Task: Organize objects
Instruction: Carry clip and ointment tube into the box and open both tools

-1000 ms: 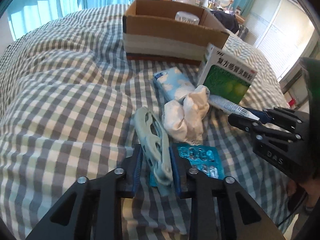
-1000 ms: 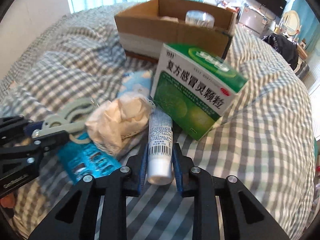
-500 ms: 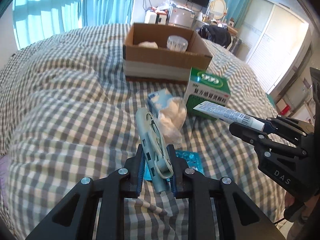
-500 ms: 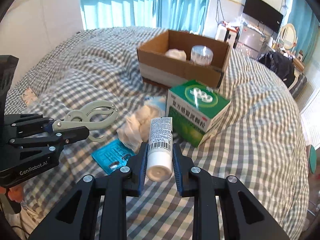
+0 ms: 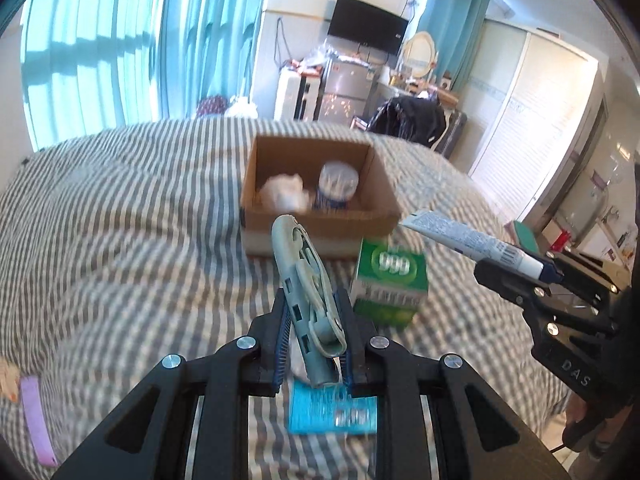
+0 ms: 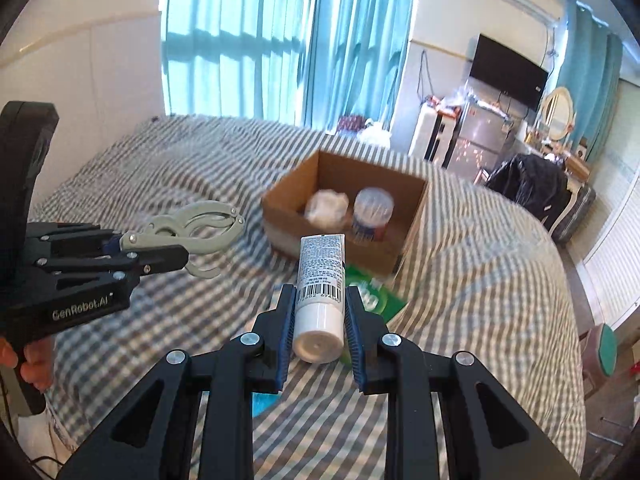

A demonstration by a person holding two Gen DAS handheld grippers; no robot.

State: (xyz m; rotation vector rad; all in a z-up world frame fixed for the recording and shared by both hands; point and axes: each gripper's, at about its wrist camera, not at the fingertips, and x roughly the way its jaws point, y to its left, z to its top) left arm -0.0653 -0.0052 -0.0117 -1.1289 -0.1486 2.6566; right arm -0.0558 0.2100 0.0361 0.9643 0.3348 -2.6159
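My left gripper (image 5: 314, 336) is shut on a grey-green plastic clip (image 5: 306, 284) and holds it above the checked bed; the clip also shows in the right wrist view (image 6: 192, 226). My right gripper (image 6: 320, 320) is shut on a white tube (image 6: 322, 280) and holds it in the air; the tube also shows in the left wrist view (image 5: 460, 238). An open cardboard box (image 5: 320, 224) lies ahead on the bed, with a white wad (image 5: 282, 194) and a clear round tub (image 5: 336, 186) inside. The box also shows in the right wrist view (image 6: 344, 216).
A green medicine carton (image 5: 388, 284) stands on the bed (image 5: 120, 220) in front of the box. A teal blister pack (image 5: 334, 412) lies under my left gripper. A purple strip (image 5: 36, 416) lies at the bed's left edge. Furniture and curtains stand beyond the bed.
Both grippers have lifted their objects higher above the bed and tipped up toward the box. The tissue pack and white cloth near the carton have dropped out of sight.
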